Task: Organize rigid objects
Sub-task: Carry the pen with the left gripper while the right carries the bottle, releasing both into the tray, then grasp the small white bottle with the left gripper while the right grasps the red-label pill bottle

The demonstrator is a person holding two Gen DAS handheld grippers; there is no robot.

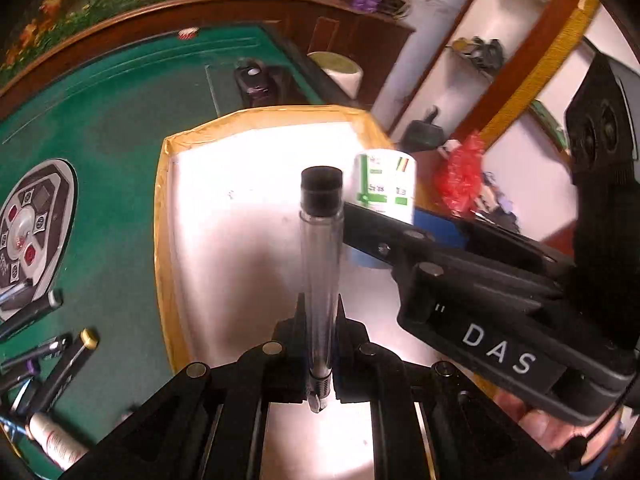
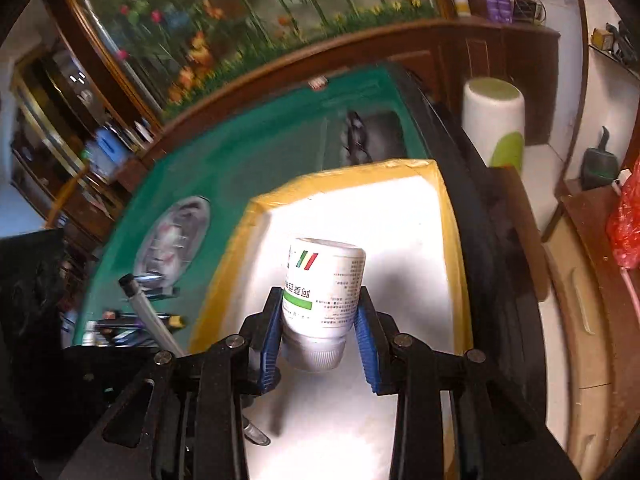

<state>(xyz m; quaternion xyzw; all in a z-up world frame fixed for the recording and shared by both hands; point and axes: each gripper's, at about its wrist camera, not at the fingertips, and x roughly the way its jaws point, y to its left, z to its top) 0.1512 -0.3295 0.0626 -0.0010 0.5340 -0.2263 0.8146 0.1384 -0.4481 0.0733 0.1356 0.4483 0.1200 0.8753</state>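
My left gripper (image 1: pixel 320 312) is shut on a clear pen with a black cap (image 1: pixel 322 248), which points forward above a white tray with a yellow taped rim (image 1: pixel 164 216). My right gripper (image 2: pixel 320 312), with blue pads (image 2: pixel 368 344), is shut on a white pill bottle with a green label (image 2: pixel 326 284), held above the same tray (image 2: pixel 452 240). The right gripper body (image 1: pixel 492 312) and the bottle (image 1: pixel 386 182) also show at the right in the left wrist view.
The tray lies on a green mahjong table (image 1: pixel 108 120) with a round centre console (image 1: pixel 32 232). Several pens and markers (image 1: pixel 52 360) lie left of the tray. A white cylinder (image 2: pixel 496 120) stands beyond the table's right edge. A wooden cabinet runs behind.
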